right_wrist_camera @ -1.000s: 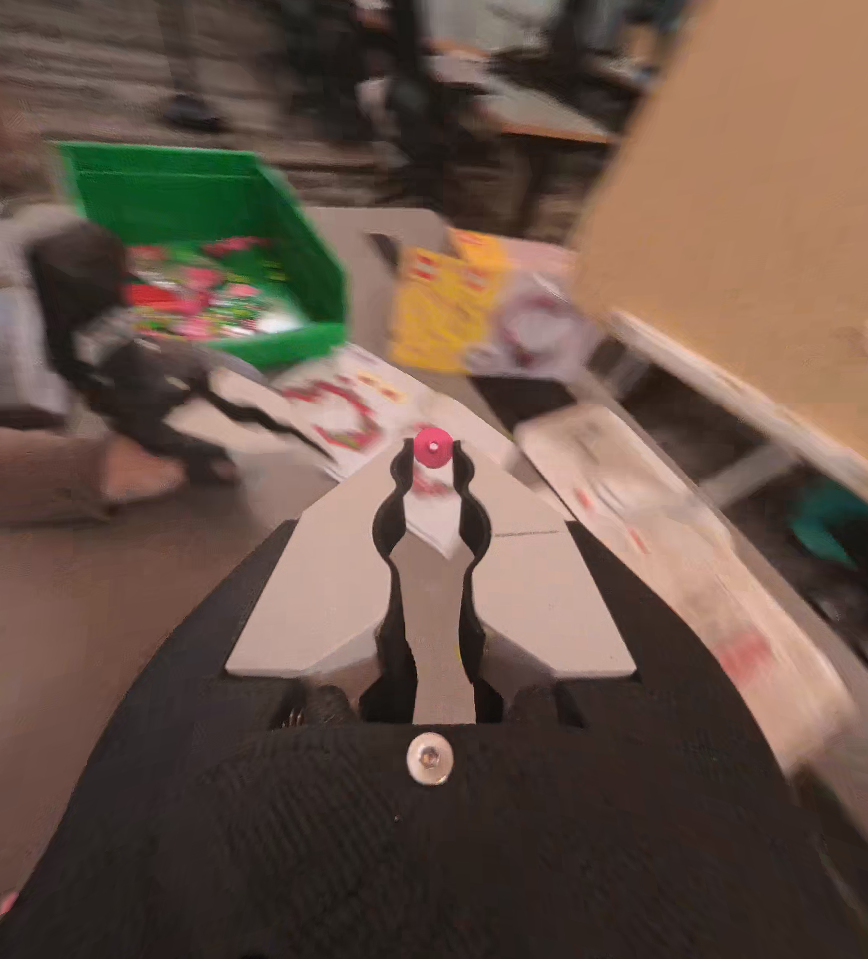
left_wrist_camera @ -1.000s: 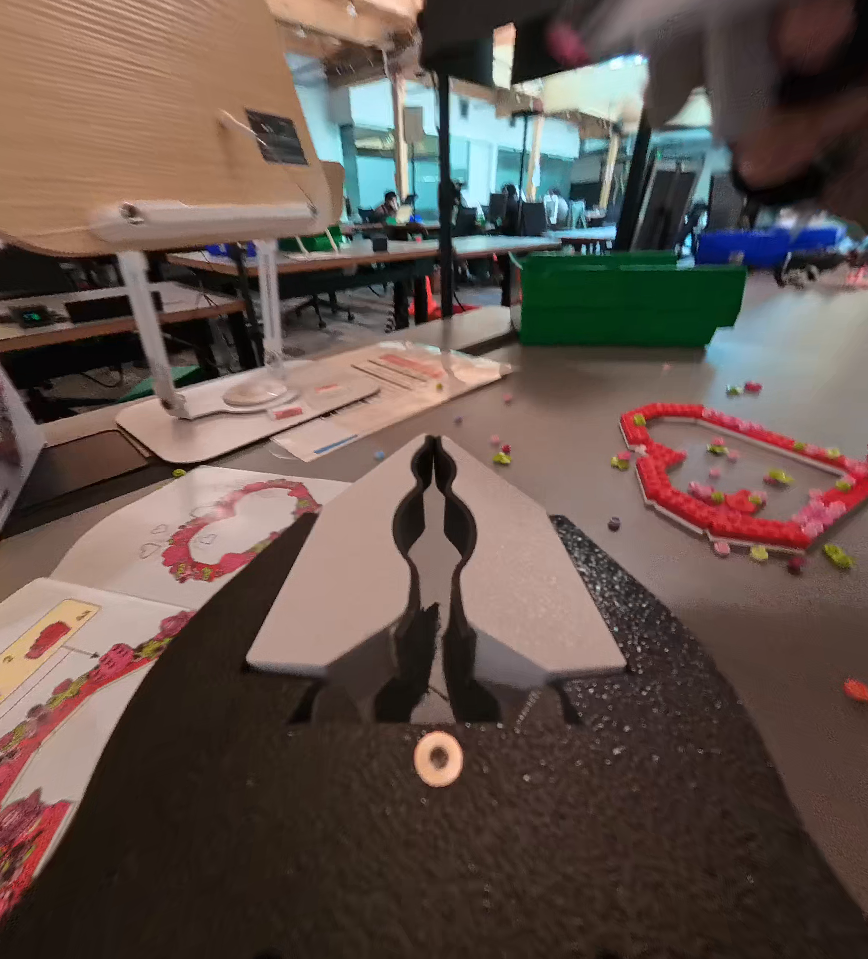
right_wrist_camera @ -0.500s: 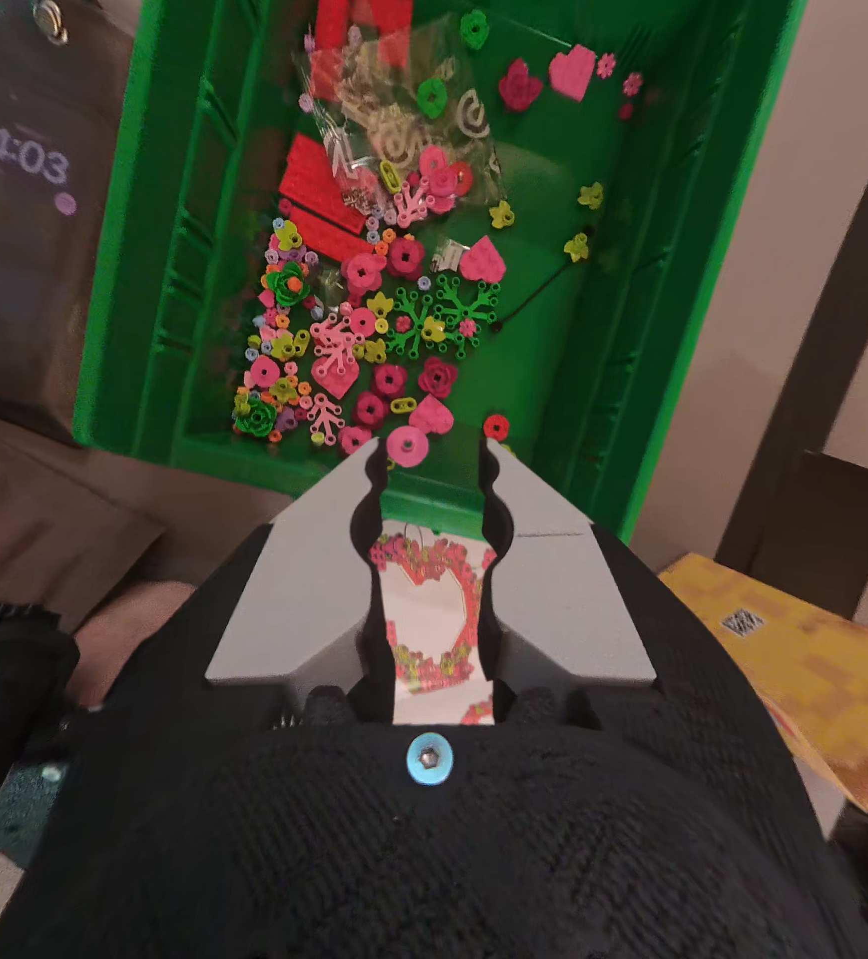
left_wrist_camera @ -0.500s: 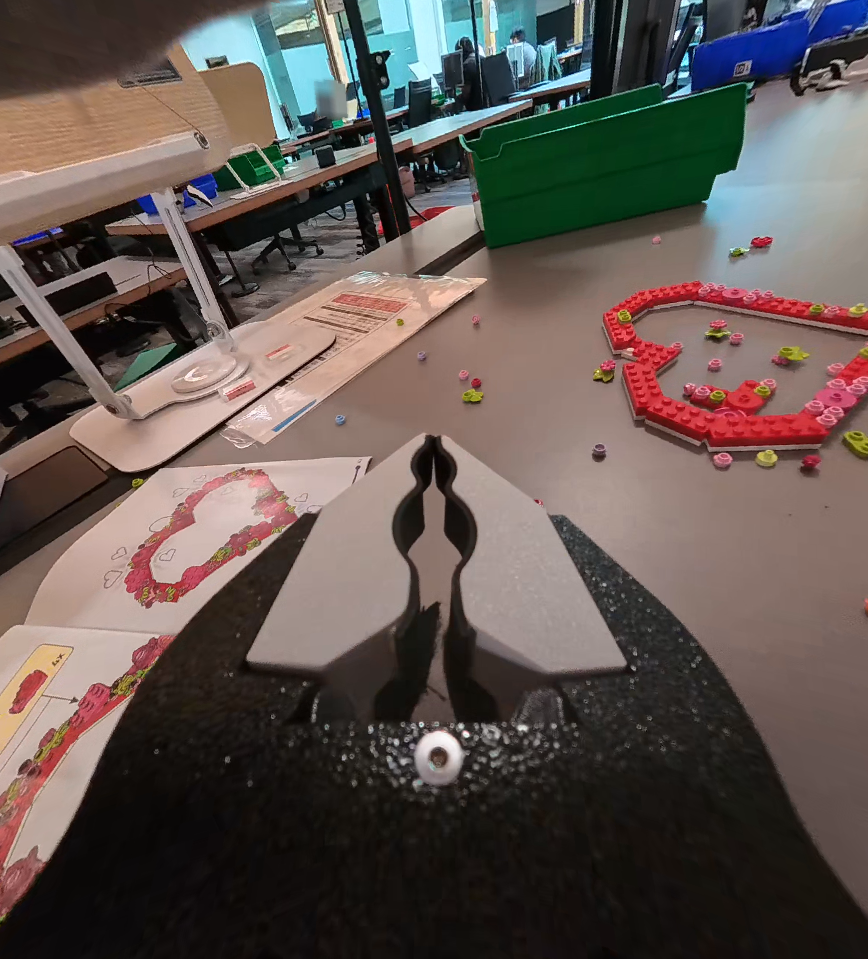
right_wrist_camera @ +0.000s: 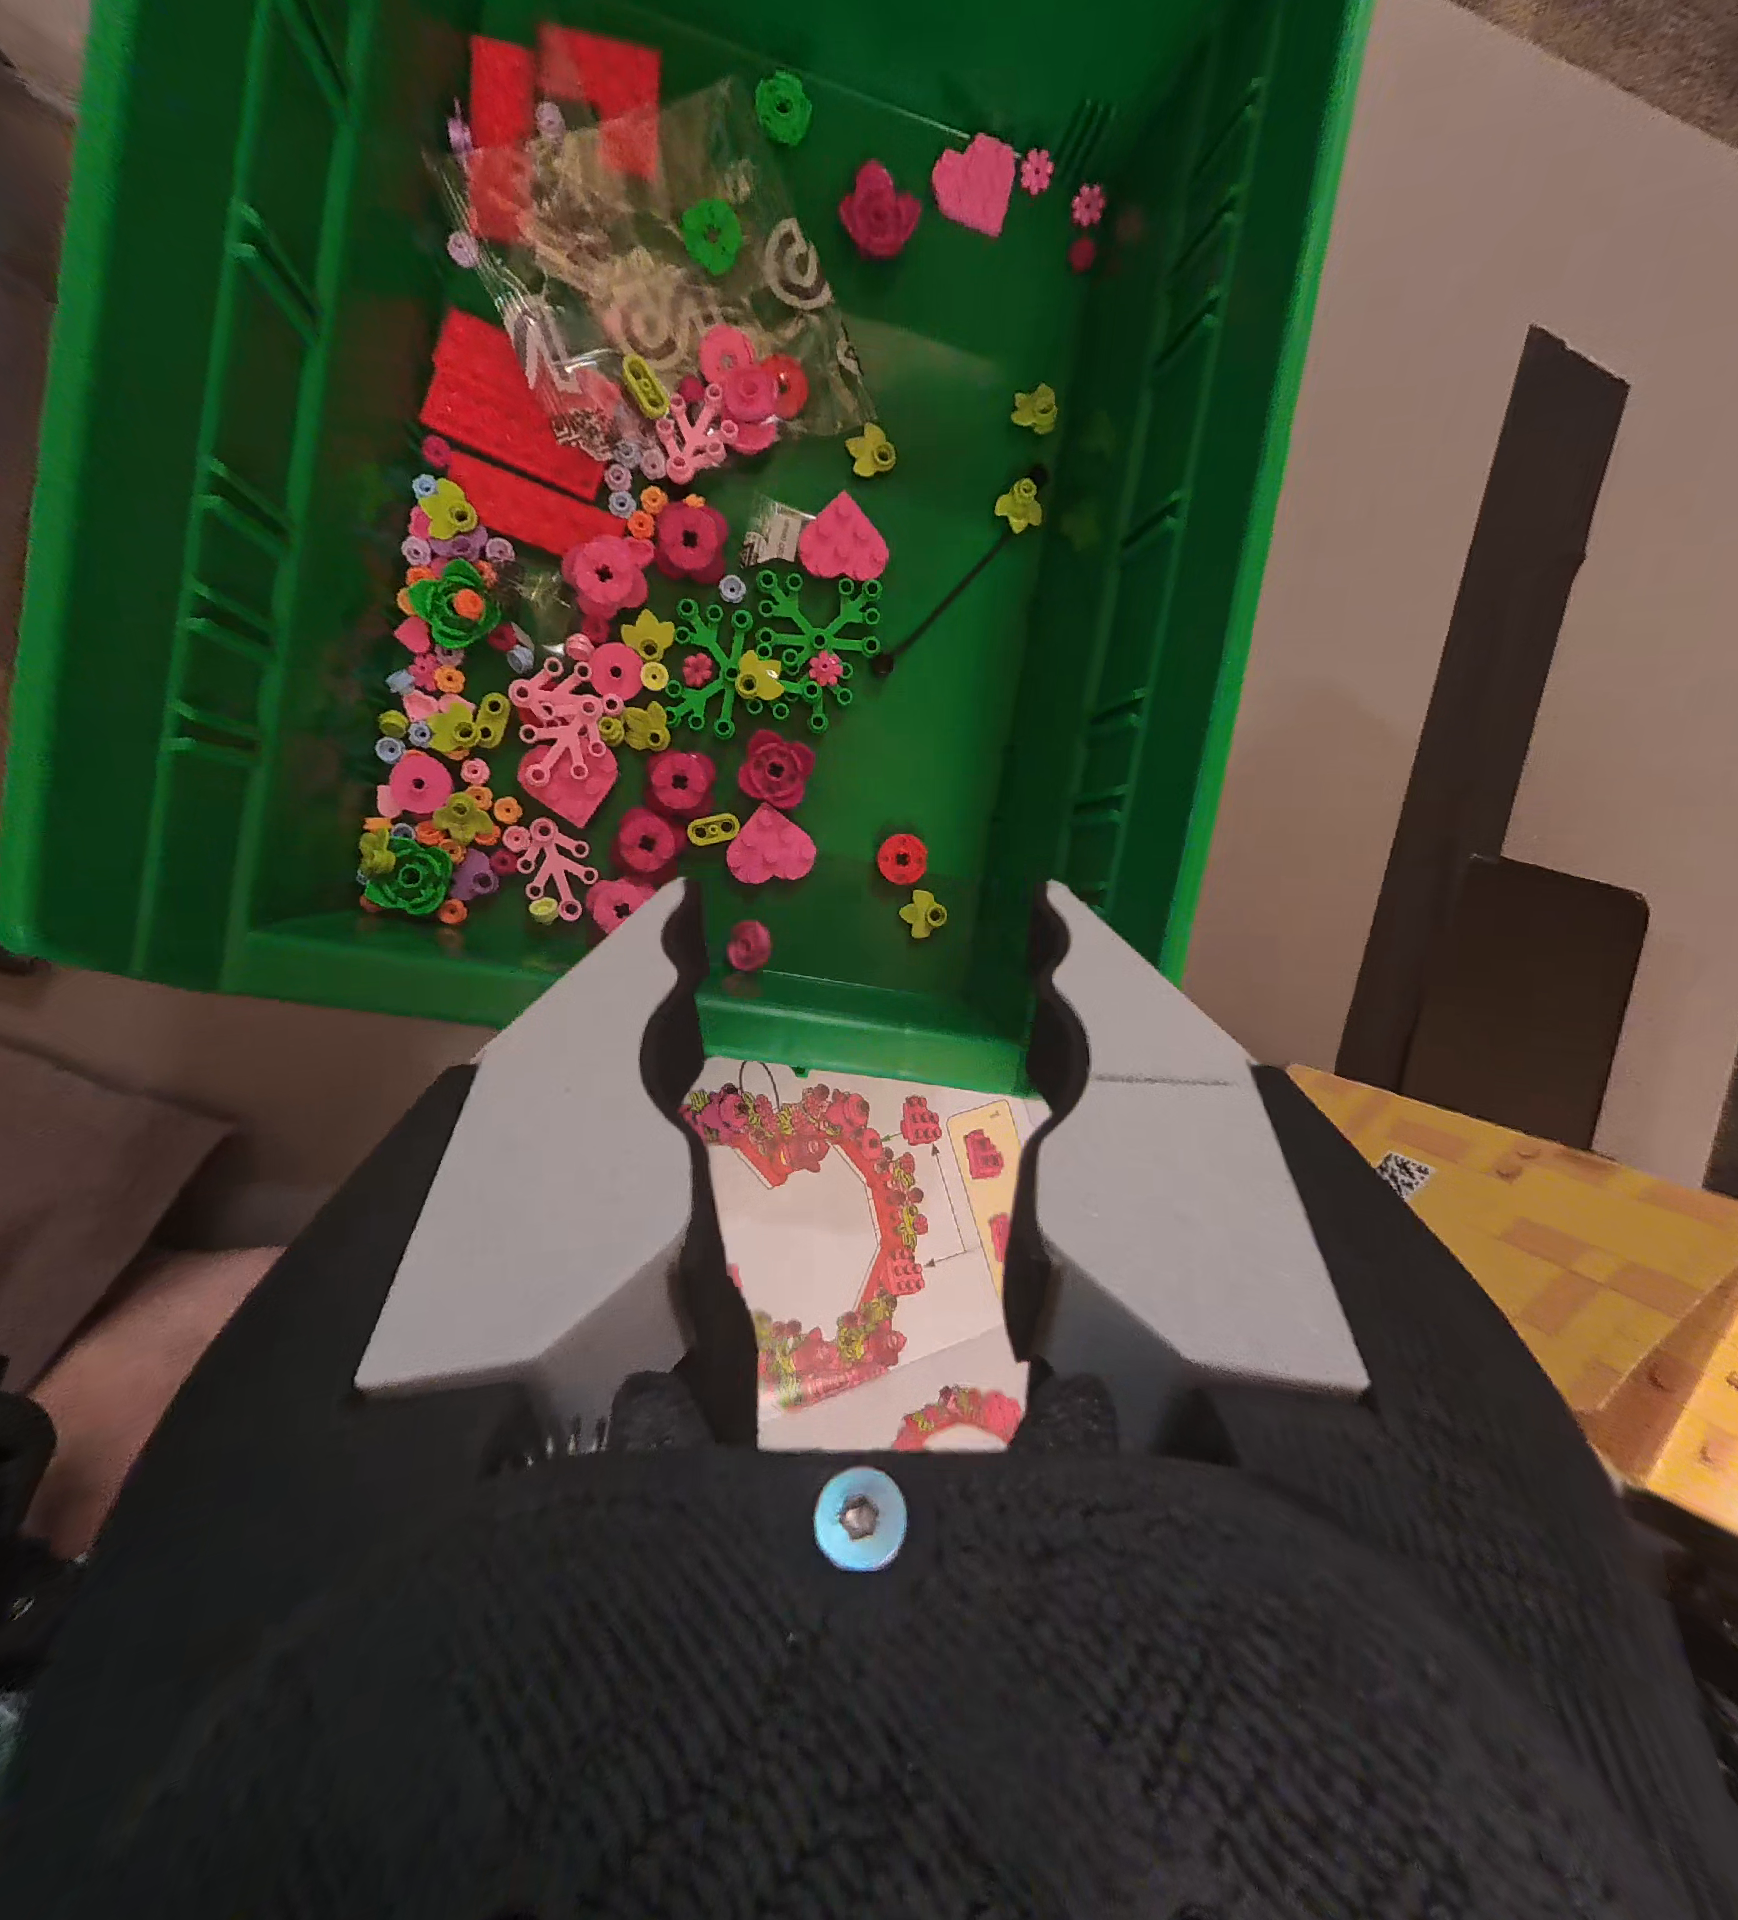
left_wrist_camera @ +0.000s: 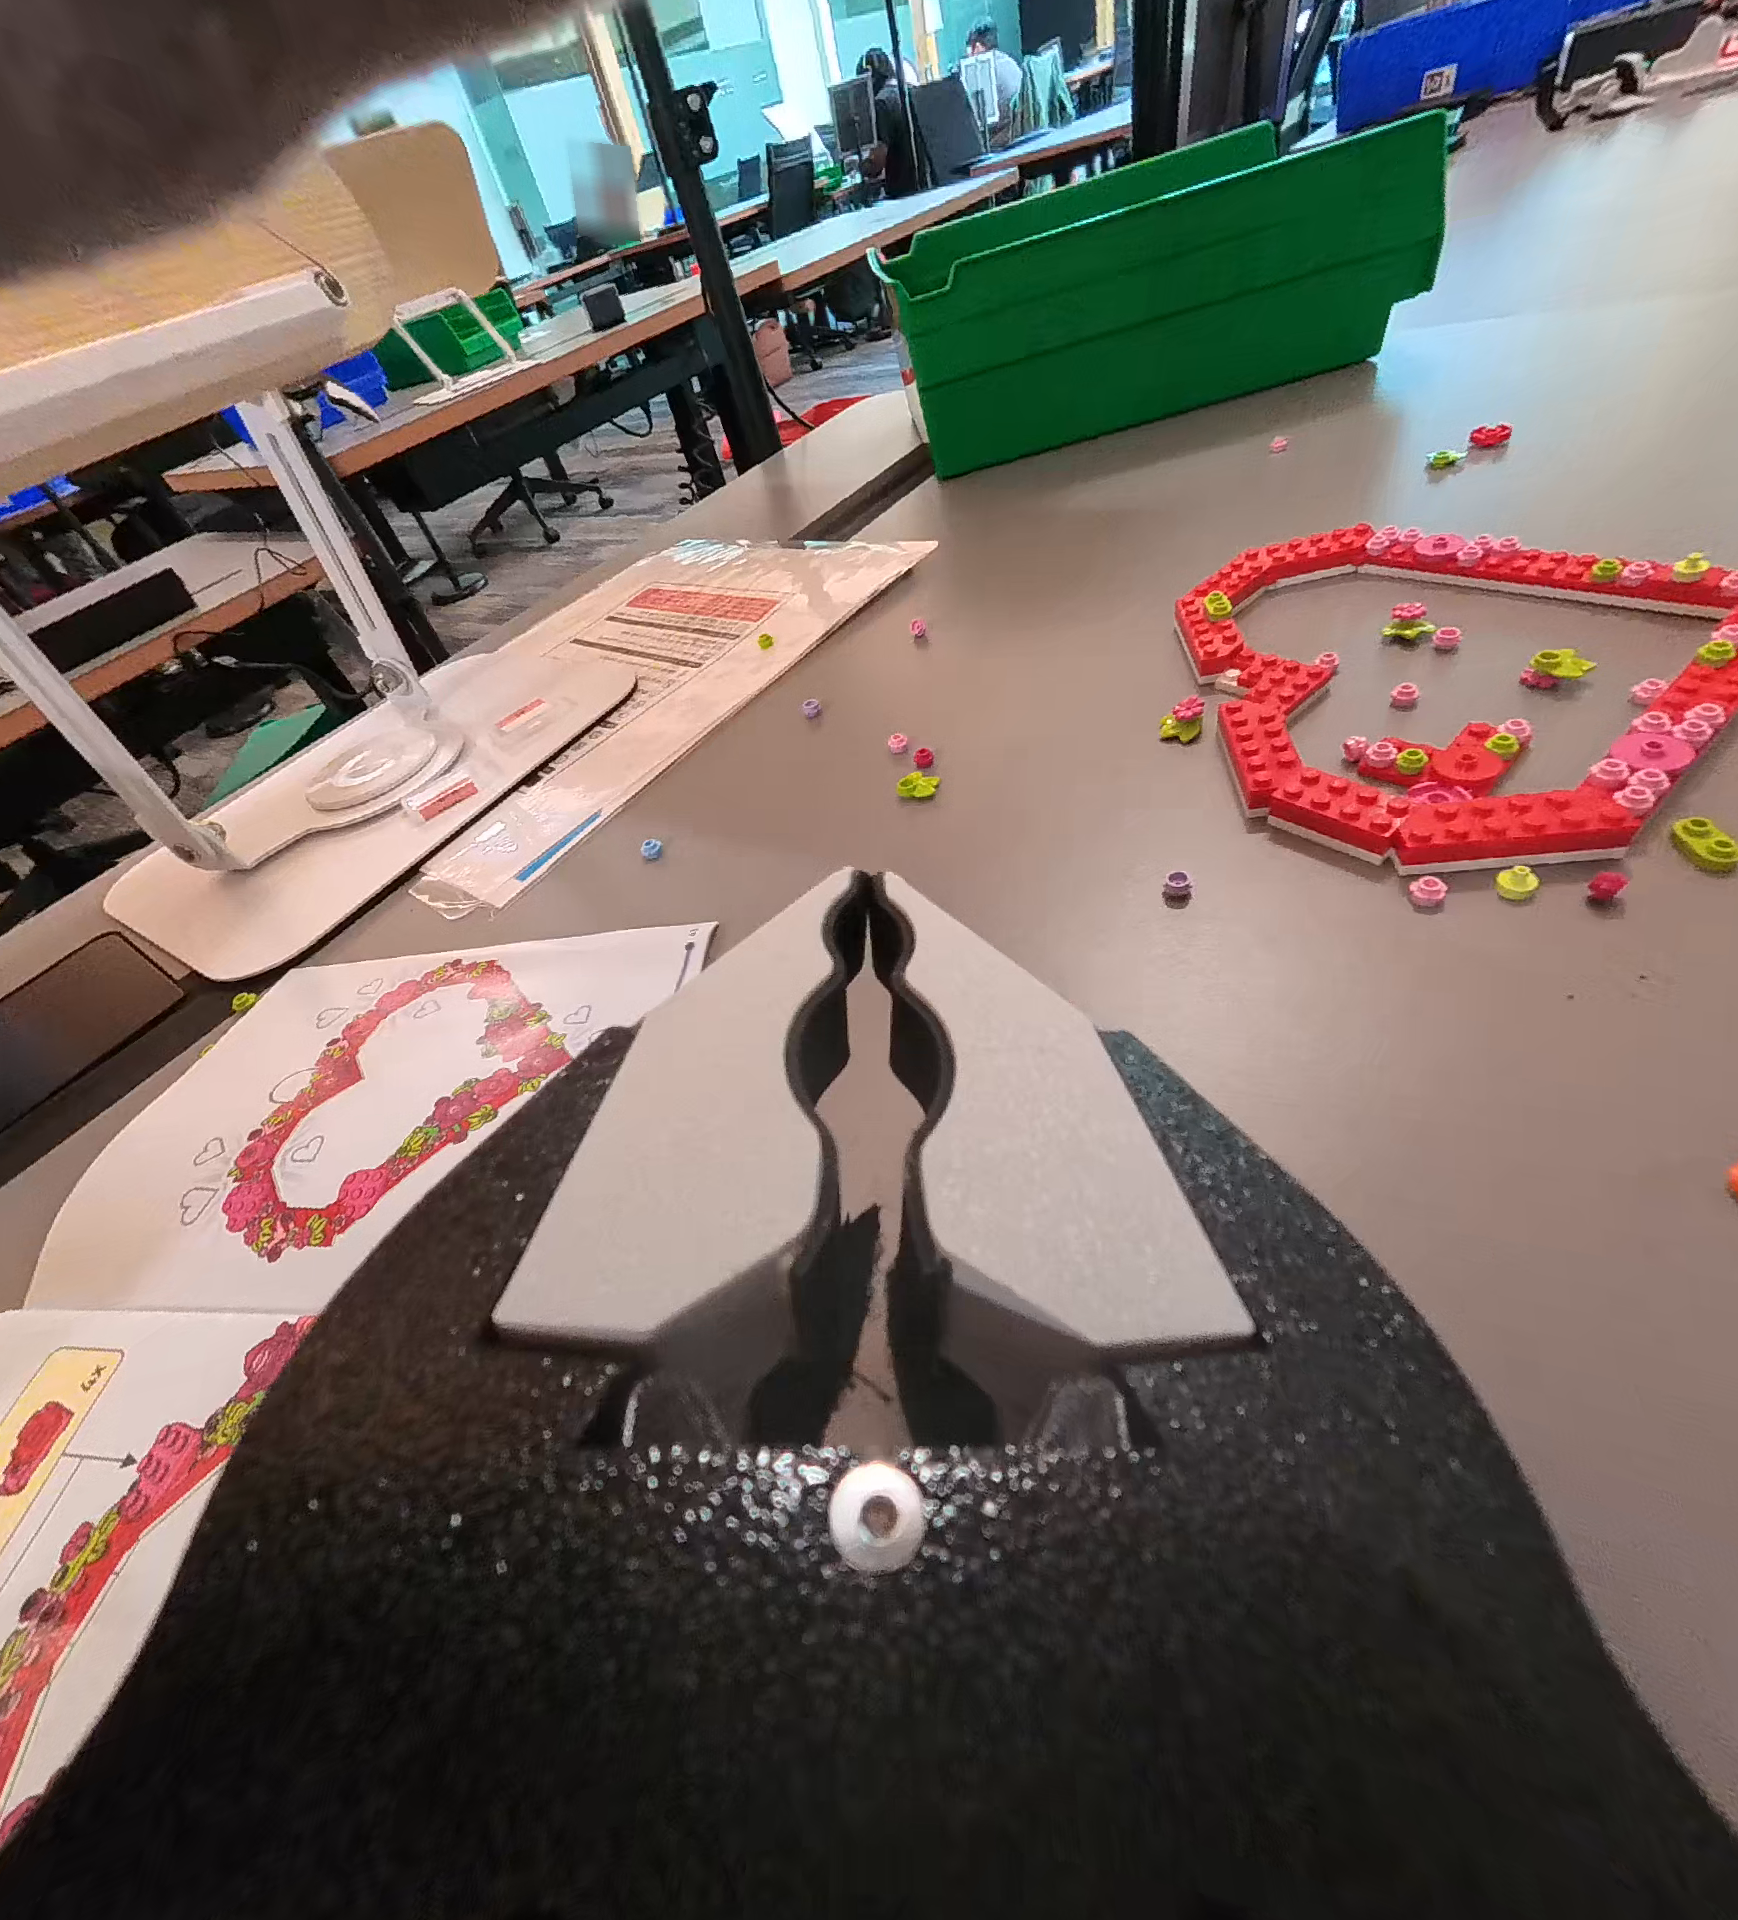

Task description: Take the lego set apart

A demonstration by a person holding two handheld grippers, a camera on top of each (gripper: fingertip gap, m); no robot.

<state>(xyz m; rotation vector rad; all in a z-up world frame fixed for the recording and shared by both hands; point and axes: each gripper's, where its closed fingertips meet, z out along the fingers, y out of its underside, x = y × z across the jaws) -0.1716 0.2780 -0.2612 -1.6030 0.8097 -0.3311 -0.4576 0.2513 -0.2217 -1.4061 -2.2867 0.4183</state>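
Two views, taken in turn. From the left wrist, the left gripper (left_wrist_camera: 865, 883) hovers low over the grey table (left_wrist_camera: 1364, 1091), its jaws pressed together on nothing; ahead and to the right lies the lego set (left_wrist_camera: 1447, 821), a red heart-shaped frame of plates, flat on the table and well apart from the gripper, with small pink and lime studs on its rim and loose ones strewn around it; the green bin (left_wrist_camera: 1156, 312) stands beyond; instruction sheets (left_wrist_camera: 377, 1091) lie at the left. The frame is likely light and stiff but brittle at its joints; I would pinch one tiny flower stud at its sides, since such pieces are slippery and apt to spring away, while the other gripper pins the frame down.

From the right wrist, the right gripper (right_wrist_camera: 865, 914) hangs above the green bin, jaws spread and empty; the bin floor holds many removed flowers, hearts and red plates (right_wrist_camera: 522, 436); a yellow box (right_wrist_camera: 1623, 1299) sits at the right.
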